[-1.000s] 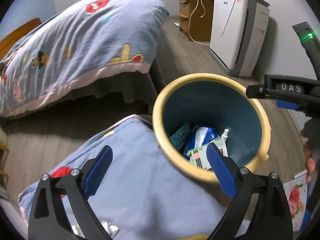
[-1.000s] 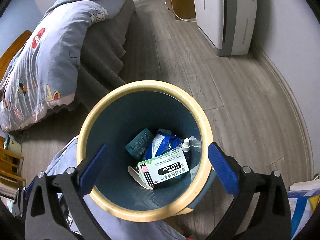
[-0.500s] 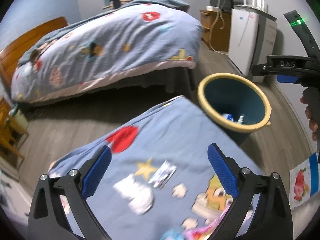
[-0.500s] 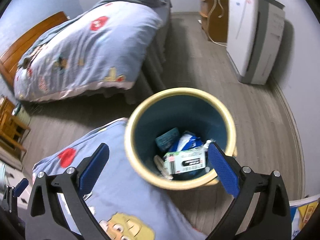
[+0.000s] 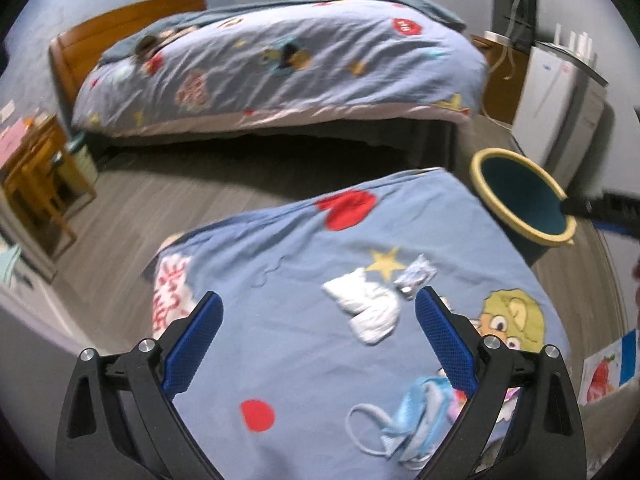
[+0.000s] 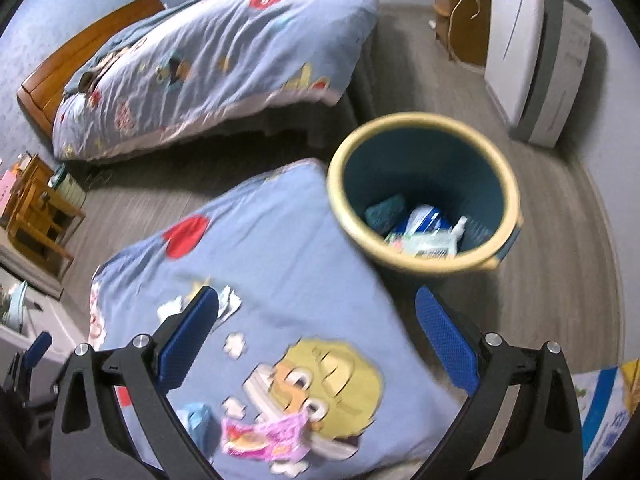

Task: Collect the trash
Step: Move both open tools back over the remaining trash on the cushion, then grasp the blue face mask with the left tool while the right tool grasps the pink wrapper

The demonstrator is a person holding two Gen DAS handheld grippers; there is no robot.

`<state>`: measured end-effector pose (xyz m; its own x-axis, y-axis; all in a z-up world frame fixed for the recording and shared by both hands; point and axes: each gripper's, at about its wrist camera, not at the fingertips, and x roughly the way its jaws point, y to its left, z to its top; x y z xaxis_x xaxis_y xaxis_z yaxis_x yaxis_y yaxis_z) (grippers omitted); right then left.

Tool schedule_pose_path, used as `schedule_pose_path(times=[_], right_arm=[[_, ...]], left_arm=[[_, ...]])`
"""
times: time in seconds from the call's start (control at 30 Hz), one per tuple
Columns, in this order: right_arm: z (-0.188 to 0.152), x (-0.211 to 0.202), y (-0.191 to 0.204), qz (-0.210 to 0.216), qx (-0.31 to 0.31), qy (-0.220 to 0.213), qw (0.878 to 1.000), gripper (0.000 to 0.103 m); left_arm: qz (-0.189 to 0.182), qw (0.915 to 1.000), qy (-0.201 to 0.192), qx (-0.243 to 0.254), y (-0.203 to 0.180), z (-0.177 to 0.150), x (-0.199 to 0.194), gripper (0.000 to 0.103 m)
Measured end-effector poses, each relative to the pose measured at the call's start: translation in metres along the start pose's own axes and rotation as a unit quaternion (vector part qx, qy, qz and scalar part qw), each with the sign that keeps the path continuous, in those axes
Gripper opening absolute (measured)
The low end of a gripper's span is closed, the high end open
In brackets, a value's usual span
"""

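Note:
A blue bin with a yellow rim [image 6: 424, 196] stands on the floor beside a blue cartoon-print quilt [image 5: 288, 280]; it holds a white-green box, a blue packet and a small bottle. On the quilt lie a crumpled white tissue [image 5: 366, 308], a silvery wrapper [image 5: 416, 276], a blue face mask [image 5: 404, 420] and a pink wrapper [image 6: 272, 436]. My left gripper [image 5: 318, 340] hovers open above the quilt, left of the tissue. My right gripper [image 6: 316, 340] hangs open over the quilt's edge near the bin [image 5: 520, 200]. Neither holds anything.
A bed with a matching blue duvet [image 5: 280, 68] fills the back, with a wooden headboard [image 5: 120, 24]. A white appliance [image 6: 536, 52] stands by the right wall, a wooden cabinet [image 6: 460, 12] behind it. A wooden stool [image 5: 36, 176] is at the left. Papers [image 5: 604, 364] lie on the floor.
Both grippers pulled back and up from the bin, so the quilt with its litter has come into view. The bin now sits farther off to the right. Both stayed open.

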<state>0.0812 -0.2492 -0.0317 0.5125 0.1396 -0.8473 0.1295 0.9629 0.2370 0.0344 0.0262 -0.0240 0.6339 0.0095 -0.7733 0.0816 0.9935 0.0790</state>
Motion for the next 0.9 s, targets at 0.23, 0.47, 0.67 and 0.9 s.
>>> schedule_pose_path(times=[0.23,0.47,0.67,0.9], right_arm=[[-0.054,0.026,0.014,-0.001,0.019,0.066,0.998,0.097],[-0.083,0.035,0.002,-0.025,0.048,0.095,0.994,0.093],[-0.101,0.046,-0.002,-0.025,0.058,0.137,0.989,0.071],[-0.110,0.058,-0.004,-0.002,0.071,0.179,0.981,0.037]], left_arm=[[-0.007,0.9996,0.025,0.000,0.007,-0.016,0.005,0.096],[-0.039,0.9964,0.070,0.028,-0.019,-0.041,0.019,0.096],[-0.065,0.9913,0.102,0.053,-0.050,-0.061,0.028,0.095],[-0.078,0.9816,0.133,0.113,-0.077,-0.074,0.039,0.067]])
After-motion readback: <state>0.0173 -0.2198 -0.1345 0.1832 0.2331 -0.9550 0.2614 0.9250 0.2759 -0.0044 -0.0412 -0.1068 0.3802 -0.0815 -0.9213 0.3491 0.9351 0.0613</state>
